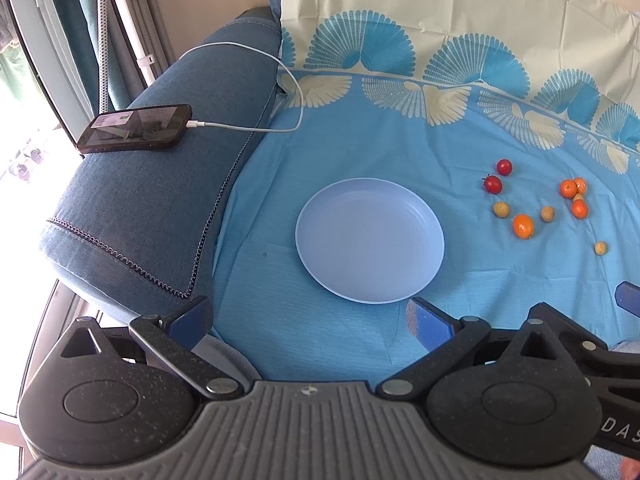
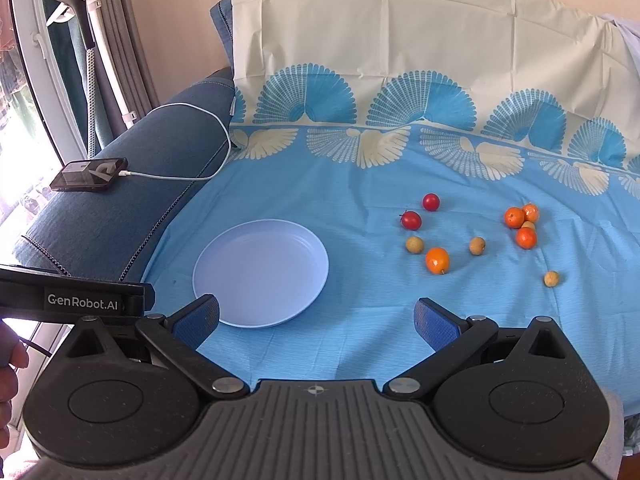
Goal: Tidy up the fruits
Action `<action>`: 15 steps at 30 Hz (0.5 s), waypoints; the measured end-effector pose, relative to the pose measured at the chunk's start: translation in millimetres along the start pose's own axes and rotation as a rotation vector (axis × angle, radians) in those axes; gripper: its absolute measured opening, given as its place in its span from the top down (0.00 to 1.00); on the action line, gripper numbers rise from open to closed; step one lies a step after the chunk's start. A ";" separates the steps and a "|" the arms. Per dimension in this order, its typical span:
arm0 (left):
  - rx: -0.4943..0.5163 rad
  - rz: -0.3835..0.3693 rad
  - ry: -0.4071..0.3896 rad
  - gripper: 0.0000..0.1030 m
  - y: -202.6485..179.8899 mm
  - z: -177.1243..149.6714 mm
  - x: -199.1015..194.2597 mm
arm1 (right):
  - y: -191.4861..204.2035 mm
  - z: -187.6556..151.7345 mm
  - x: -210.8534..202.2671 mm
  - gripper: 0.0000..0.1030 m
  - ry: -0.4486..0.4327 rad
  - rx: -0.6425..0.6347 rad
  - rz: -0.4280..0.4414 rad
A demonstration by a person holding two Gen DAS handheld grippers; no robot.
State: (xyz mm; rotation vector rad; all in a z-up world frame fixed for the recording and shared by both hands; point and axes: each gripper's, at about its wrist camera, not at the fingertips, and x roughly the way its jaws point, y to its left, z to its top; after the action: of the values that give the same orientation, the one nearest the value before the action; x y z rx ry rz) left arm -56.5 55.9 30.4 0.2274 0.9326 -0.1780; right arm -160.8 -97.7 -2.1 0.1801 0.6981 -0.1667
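A pale blue plate [image 1: 370, 276] [image 2: 224, 280] lies on the blue cloth with nothing on it. To its right lie two red cherry tomatoes [image 1: 493, 184] [image 2: 411, 220], several small oranges [image 1: 523, 226] [image 2: 437, 260] and several tan longans [image 1: 501, 209] [image 2: 414, 245], scattered loose. My left gripper [image 1: 310, 322] is open and empty, hovering at the plate's near edge. My right gripper [image 2: 316, 320] is open and empty, just right of the plate's near edge and short of the fruit.
A phone [image 1: 136, 128] [image 2: 90, 175] on a white charging cable [image 1: 256, 128] rests on the blue sofa arm [image 1: 160, 208] at left. The cloth [image 2: 360, 184] climbs the sofa back behind. The left gripper's body [image 2: 72, 300] shows at left.
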 end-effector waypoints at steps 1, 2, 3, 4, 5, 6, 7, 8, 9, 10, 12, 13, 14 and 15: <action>0.002 0.001 0.002 0.00 -0.8 0.6 -0.2 | -0.7 0.0 0.2 0.00 -0.001 0.004 0.000; 0.005 0.001 0.004 0.00 -2.2 0.9 0.1 | -2.1 0.1 0.3 0.00 0.000 0.009 0.001; 0.008 0.002 0.005 0.00 -3.5 0.9 0.2 | -3.9 0.3 0.1 0.00 -0.004 0.017 0.001; 0.011 0.003 0.006 0.00 -5.4 1.1 0.3 | -6.4 0.2 -0.3 0.00 -0.011 0.028 0.002; 0.016 0.004 0.006 0.00 -7.3 2.1 0.7 | -8.2 -0.1 -0.6 0.00 -0.017 0.036 -0.001; 0.020 0.005 0.008 0.00 -9.2 2.6 1.0 | -11.6 -0.3 -1.0 0.00 -0.025 0.051 -0.003; 0.026 0.006 0.010 0.00 -11.5 3.0 1.4 | -15.9 -0.5 -0.9 0.00 -0.035 0.062 -0.006; 0.031 0.005 0.013 0.00 -14.0 3.7 2.0 | -20.7 -0.7 -0.7 0.00 -0.053 0.086 0.006; 0.038 0.004 0.015 0.00 -17.0 4.2 2.5 | -23.1 -1.0 -0.1 0.00 -0.053 0.094 0.002; 0.046 0.004 0.018 0.00 -21.1 4.5 3.2 | -28.9 -1.6 0.6 0.00 -0.072 0.116 0.010; 0.064 0.004 0.022 0.00 -29.1 5.3 4.9 | -42.0 -2.6 1.9 0.00 -0.110 0.150 0.014; 0.072 0.001 0.024 0.00 -32.9 6.3 6.1 | -45.7 -2.8 2.6 0.00 -0.111 0.161 0.010; 0.080 -0.005 0.025 0.00 -38.3 7.3 7.5 | -52.3 -3.8 3.4 0.00 -0.101 0.156 -0.020; 0.085 -0.012 0.025 0.00 -42.7 8.4 8.5 | -57.3 -4.8 4.2 0.00 -0.089 0.159 -0.040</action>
State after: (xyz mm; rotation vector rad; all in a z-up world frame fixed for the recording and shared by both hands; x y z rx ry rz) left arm -55.7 12.1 23.4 0.3030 0.9526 -0.2270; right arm -172.7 -152.6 -14.6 0.3091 0.6005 -0.2670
